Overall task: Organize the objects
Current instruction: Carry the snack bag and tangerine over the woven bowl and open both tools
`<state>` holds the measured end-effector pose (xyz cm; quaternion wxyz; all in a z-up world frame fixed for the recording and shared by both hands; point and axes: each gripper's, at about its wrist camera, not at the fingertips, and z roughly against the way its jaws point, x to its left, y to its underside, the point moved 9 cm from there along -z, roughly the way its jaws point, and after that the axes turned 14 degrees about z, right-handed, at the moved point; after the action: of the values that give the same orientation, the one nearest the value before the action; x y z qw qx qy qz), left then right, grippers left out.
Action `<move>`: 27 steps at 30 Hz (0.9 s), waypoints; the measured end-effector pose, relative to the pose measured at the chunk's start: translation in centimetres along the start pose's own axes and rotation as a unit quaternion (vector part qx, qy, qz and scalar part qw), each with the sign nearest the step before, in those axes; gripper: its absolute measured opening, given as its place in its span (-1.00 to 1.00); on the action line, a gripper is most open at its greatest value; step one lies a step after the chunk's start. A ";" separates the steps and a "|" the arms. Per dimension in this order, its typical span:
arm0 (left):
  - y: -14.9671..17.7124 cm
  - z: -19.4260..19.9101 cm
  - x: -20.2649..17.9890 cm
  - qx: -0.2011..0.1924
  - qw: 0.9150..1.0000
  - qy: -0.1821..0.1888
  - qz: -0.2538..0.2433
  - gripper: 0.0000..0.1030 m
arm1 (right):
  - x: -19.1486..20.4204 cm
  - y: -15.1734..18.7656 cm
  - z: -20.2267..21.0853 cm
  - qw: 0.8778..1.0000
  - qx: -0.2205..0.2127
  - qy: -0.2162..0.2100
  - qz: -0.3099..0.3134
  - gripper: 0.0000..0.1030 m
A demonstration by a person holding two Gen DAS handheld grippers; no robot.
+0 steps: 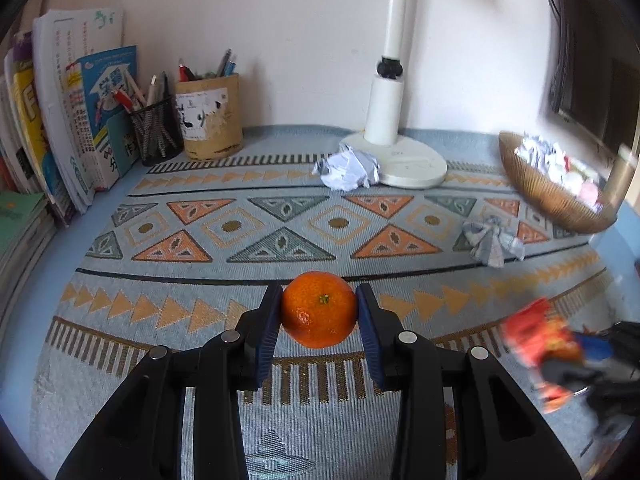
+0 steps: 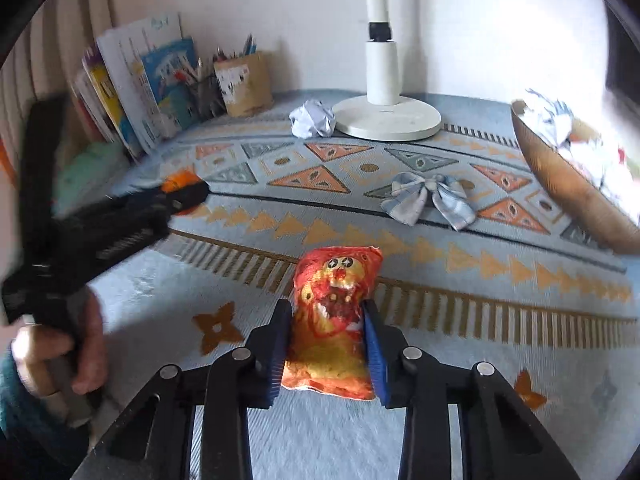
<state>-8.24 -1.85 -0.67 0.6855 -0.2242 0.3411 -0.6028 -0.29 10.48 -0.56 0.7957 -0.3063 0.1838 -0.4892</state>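
Observation:
An orange mandarin sits between the blue pads of my left gripper, which is shut on it above the patterned cloth. In the right wrist view, my right gripper is shut on a red and yellow snack packet, its pads pressing both sides of it. The packet stands upright over the cloth. The left gripper also shows blurred at the left of that view, held by a person's hand, with the mandarin at its tip. The right gripper and packet appear blurred at the lower right of the left wrist view.
A wicker basket holding crumpled paper stands at the right. A checked cloth bow lies mid-table. A crumpled paper ball rests beside the white lamp base. Pen holders and leaning books fill the back left corner.

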 end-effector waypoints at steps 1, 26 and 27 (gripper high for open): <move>0.1 -0.2 -0.2 0.004 1.000 -0.008 -0.007 -0.34 | -0.5 0.3 0.5 1.000 -0.005 -0.010 -0.013 -0.36; -7.7 -2.1 -37.1 -0.002 0.962 0.242 -0.123 -0.34 | -33.3 -7.9 18.2 0.954 -0.185 0.187 -0.140 -0.35; -7.7 -2.5 -37.6 -0.003 0.963 0.238 -0.128 -0.32 | -34.0 -8.1 17.9 0.954 -0.184 0.187 -0.143 -0.35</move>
<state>-16.77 33.93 10.58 0.5008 -0.1186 0.4648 -0.7205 -10.50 43.57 17.95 0.5984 -0.3736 0.3706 -0.6041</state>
